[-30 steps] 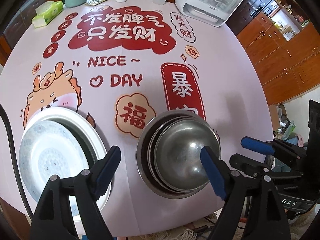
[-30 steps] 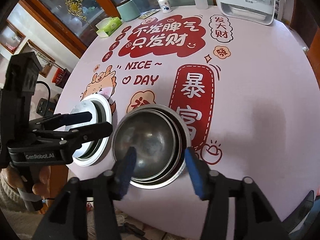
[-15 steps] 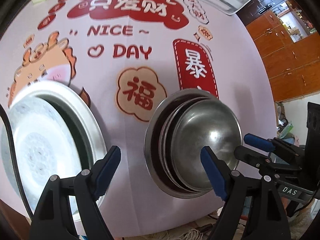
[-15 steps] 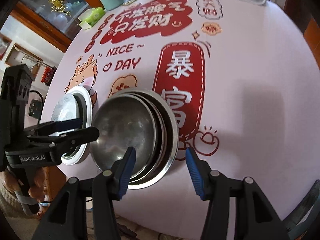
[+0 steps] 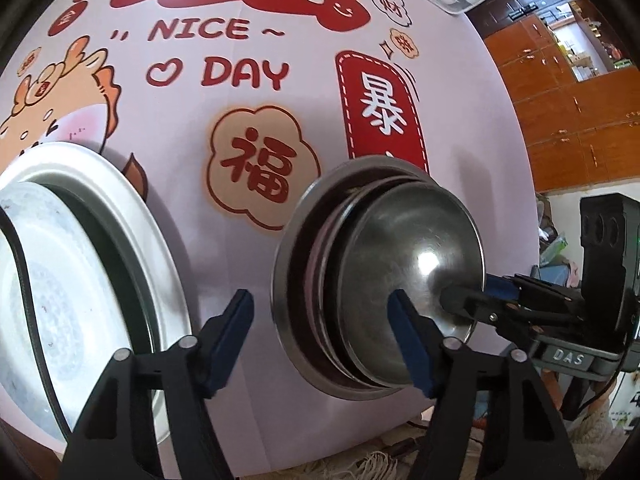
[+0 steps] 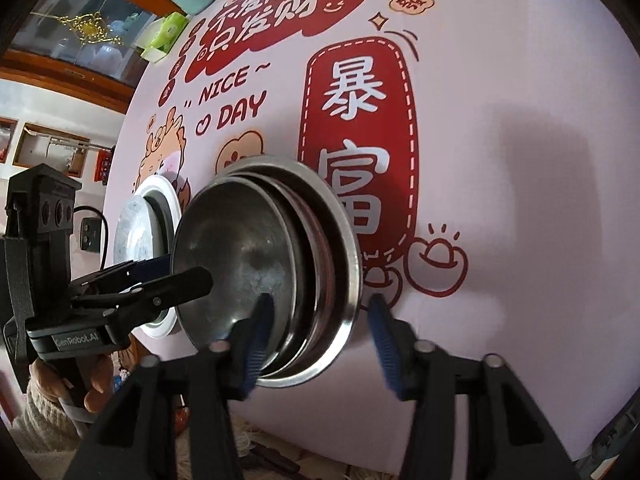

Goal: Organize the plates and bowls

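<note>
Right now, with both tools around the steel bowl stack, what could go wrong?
The left tool and right tool have just been closing, jaws open, each straddling rims of the nested steel bowls. A pinch may catch only some bowls, tilting the stack. The smooth steel could slip, and the table edge is close.

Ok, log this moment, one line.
left hand-held gripper: jaws just narrowed, bowl stack rim between | right hand-held gripper: likewise, opposite rim
</note>
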Tool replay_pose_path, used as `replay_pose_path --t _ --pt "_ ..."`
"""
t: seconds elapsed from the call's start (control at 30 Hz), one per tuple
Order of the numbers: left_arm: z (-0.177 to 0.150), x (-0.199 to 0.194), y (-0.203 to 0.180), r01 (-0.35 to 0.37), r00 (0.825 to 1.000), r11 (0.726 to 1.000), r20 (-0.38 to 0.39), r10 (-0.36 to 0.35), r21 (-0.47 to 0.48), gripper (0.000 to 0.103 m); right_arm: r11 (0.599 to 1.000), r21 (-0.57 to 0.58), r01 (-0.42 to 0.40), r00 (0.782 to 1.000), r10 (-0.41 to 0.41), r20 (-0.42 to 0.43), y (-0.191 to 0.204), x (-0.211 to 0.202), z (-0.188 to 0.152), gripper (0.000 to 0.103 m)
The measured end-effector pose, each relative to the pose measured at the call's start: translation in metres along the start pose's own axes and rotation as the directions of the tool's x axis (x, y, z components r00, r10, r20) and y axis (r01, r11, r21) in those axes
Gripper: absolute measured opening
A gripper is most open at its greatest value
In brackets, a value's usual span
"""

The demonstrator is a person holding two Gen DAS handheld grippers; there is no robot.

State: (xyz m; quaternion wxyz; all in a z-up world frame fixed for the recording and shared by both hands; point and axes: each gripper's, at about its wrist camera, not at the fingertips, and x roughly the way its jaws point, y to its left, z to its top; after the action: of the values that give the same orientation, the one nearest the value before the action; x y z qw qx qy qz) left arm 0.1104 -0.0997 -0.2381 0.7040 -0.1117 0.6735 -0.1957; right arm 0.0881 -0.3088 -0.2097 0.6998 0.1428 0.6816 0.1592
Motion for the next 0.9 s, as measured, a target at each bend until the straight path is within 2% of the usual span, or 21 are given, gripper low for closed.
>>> replay_pose_path --t 0.1,0.23,0.57,0.9 --pt "-0.001 0.003 0.000 -0.008 1.000 1.000 -0.014 0.008 0.002 0.063 1.000 -0.001 0.001 1.000 -0.001 -0.001 0.000 0.000 0.000 0.039" --pt "-0.002 0.007 0.002 0.014 0.999 1.000 -0.038 -0.014 -0.013 0.043 1.000 0.002 0.011 1.000 -0.011 -0.005 -0.002 0.000 0.000 0.033" --pt "-0.008 0.002 -0.006 -0.015 1.000 1.000 -0.025 0.015 -0.017 0.043 0.999 -0.002 0.046 0.999 -0.046 -0.027 -0.001 0.002 -0.004 0.030" --pt "-0.022 -0.028 -0.015 -0.025 0.999 0.999 0.046 0.026 -0.039 0.043 0.997 -0.061 0.046 0.999 -0.046 0.009 0.015 -0.021 -0.014 0.030"
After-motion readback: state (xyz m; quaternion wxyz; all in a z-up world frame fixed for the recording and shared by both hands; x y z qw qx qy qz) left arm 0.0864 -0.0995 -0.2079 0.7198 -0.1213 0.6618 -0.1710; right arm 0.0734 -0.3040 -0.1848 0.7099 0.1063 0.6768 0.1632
